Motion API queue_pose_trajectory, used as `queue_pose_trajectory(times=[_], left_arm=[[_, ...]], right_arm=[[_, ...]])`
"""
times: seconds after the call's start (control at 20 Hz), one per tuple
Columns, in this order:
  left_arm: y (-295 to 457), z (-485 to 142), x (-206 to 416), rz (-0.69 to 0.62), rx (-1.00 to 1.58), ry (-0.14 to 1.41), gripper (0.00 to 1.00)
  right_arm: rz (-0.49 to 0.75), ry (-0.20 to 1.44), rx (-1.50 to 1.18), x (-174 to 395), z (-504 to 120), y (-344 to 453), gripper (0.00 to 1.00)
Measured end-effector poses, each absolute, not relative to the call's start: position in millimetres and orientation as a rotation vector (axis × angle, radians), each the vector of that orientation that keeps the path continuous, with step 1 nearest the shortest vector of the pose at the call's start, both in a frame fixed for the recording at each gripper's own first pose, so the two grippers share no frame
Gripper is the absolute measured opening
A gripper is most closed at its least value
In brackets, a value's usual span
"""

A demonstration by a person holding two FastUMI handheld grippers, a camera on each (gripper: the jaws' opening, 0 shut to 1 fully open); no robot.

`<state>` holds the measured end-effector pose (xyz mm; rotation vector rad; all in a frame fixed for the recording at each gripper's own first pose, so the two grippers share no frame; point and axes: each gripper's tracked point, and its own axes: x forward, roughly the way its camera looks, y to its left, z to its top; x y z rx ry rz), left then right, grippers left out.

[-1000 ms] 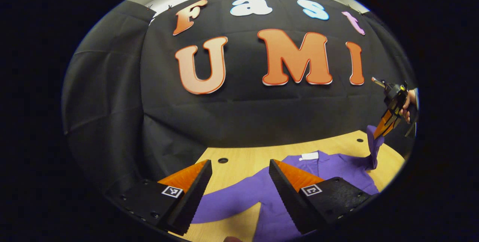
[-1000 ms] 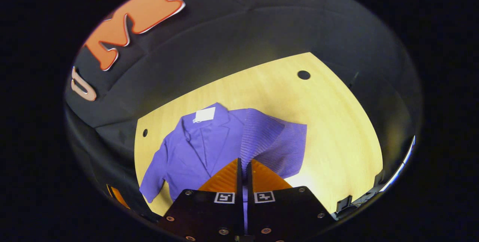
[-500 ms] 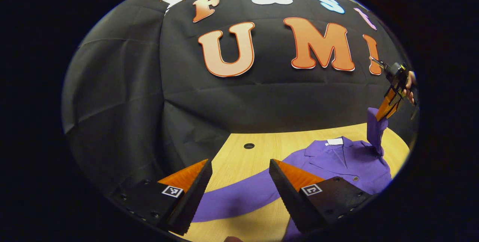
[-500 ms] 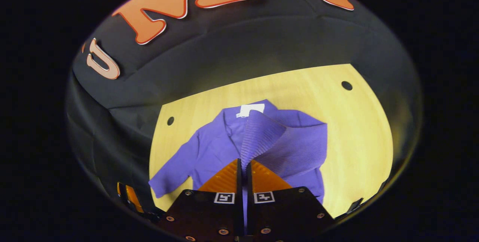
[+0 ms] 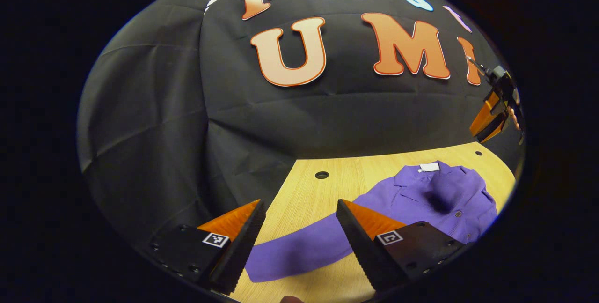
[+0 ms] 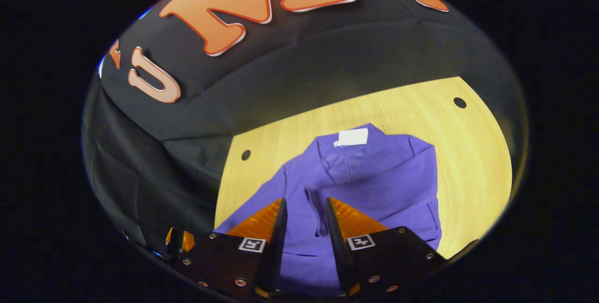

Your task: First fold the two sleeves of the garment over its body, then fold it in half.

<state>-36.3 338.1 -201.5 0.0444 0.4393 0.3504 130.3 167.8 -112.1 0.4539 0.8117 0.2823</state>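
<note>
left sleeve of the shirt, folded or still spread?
Spread. In the left gripper view the left sleeve lies stretched out on the table, away from the shirt's body, just beyond the open left gripper.

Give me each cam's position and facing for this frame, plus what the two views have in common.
Left gripper view: rides the left gripper, low over the table, facing the booth wall; its open fingers straddle the outstretched sleeve; the right gripper hangs far right.
Right gripper view: rides the right gripper, raised, looking down on the purple garment; its fingers are apart, empty.
Shared: garment, white collar label, wooden table, table hole.
</note>
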Motion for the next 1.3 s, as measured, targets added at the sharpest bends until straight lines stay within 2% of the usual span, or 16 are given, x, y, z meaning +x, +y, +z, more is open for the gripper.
queue_pose_trajectory(times=[0.05,0.1,0.15,0.25,0.3,0.35,0.4,0.6,0.65,1.0,1.3], left_arm=[[338,-206,-37,0.360,0.028,0.455,0.98],[339,-209,-36,0.371,0.006,0.471,0.98],[341,-213,-38,0.386,-0.022,0.492,0.98],[342,-227,-39,0.408,-0.091,0.546,0.98],[340,-236,-36,0.401,-0.128,0.581,0.98],[333,-244,-34,0.376,-0.178,0.623,0.94],[327,-250,-32,0.355,-0.234,0.664,0.98],[341,-284,-37,0.409,-0.343,0.829,1.00],[346,-288,-45,0.422,-0.341,0.867,0.98],[385,-336,-81,0.522,-0.398,1.098,0.98],[403,-376,-94,0.556,-0.477,1.237,0.98]], right_arm=[[0.283,0.768,0.444,130,-103,161,0.62],[0.283,0.726,0.424,131,-95,153,0.69],[0.273,0.685,0.402,129,-88,143,0.81],[0.250,0.602,0.360,124,-71,120,0.93],[0.239,0.559,0.336,120,-63,109,0.95],[0.222,0.514,0.311,118,-54,96,0.96],[0.206,0.475,0.282,115,-47,82,0.96],[0.163,0.339,0.175,93,-25,43,0.95],[0.153,0.317,0.156,87,-24,33,0.95],[0.118,0.269,0.126,56,-21,-2,0.95],[0.102,0.243,0.106,43,-11,-10,0.95]])
